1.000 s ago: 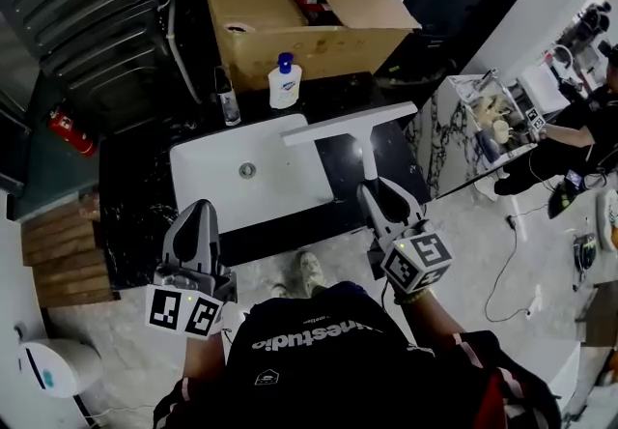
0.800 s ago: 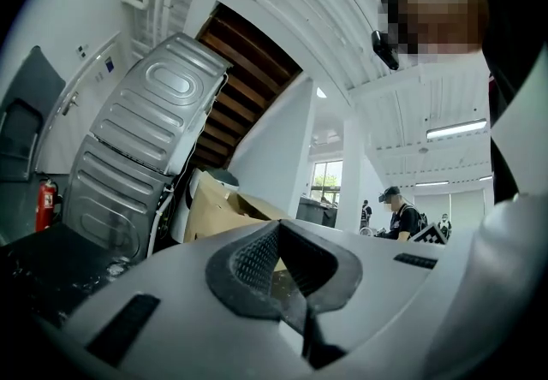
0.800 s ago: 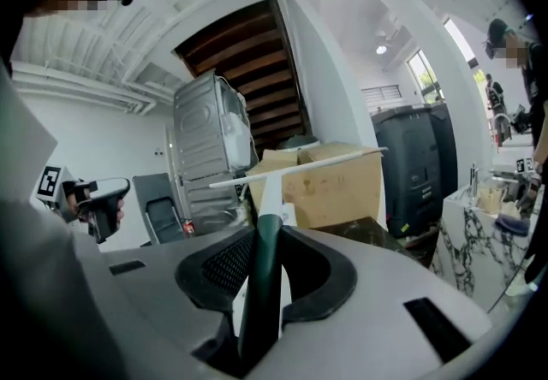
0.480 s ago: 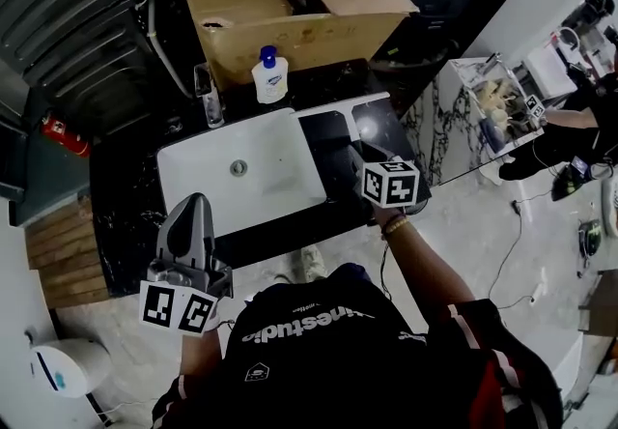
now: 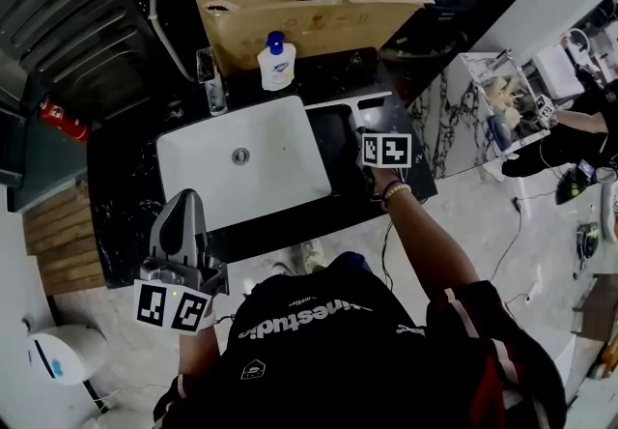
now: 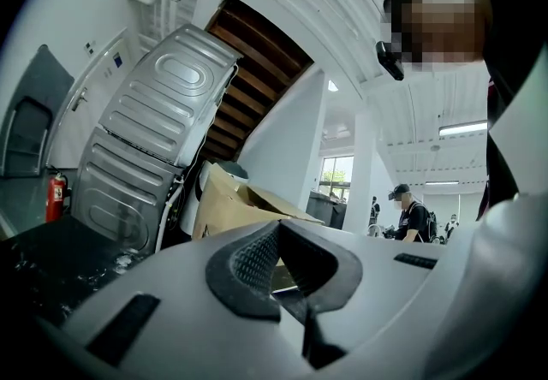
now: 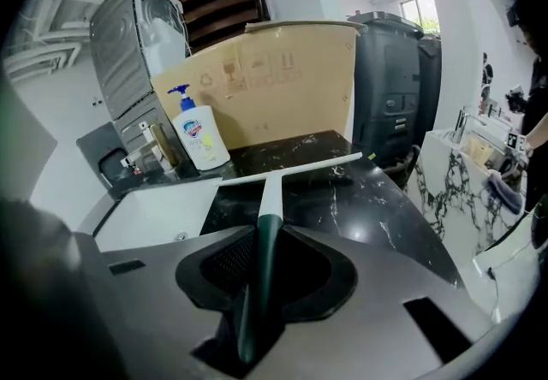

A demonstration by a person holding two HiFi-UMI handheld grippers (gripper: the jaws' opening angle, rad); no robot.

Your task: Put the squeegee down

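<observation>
The squeegee has a white blade (image 7: 291, 171) and a dark green handle (image 7: 259, 271). My right gripper (image 7: 262, 254) is shut on that handle and tilts down toward the black counter (image 7: 368, 216) right of the sink. The blade lies low across the counter's back part; whether it touches I cannot tell. In the head view the blade (image 5: 348, 102) shows as a thin white line beyond the right gripper's marker cube (image 5: 386, 149). My left gripper (image 5: 186, 210) hangs in front of the counter's near edge, held level, its jaws shut with nothing between them (image 6: 287, 271).
A white sink (image 5: 285, 171) fills the counter's middle, with a faucet (image 5: 214, 89) and a soap bottle (image 5: 276, 65) behind it. An open cardboard box (image 5: 309, 16) stands at the back. A marble table (image 5: 488, 94) with a person beside it is at the right.
My right gripper has swung forward and down with the squeegee, from raised over the counter to low beside the sink. The left gripper has drifted a little.
</observation>
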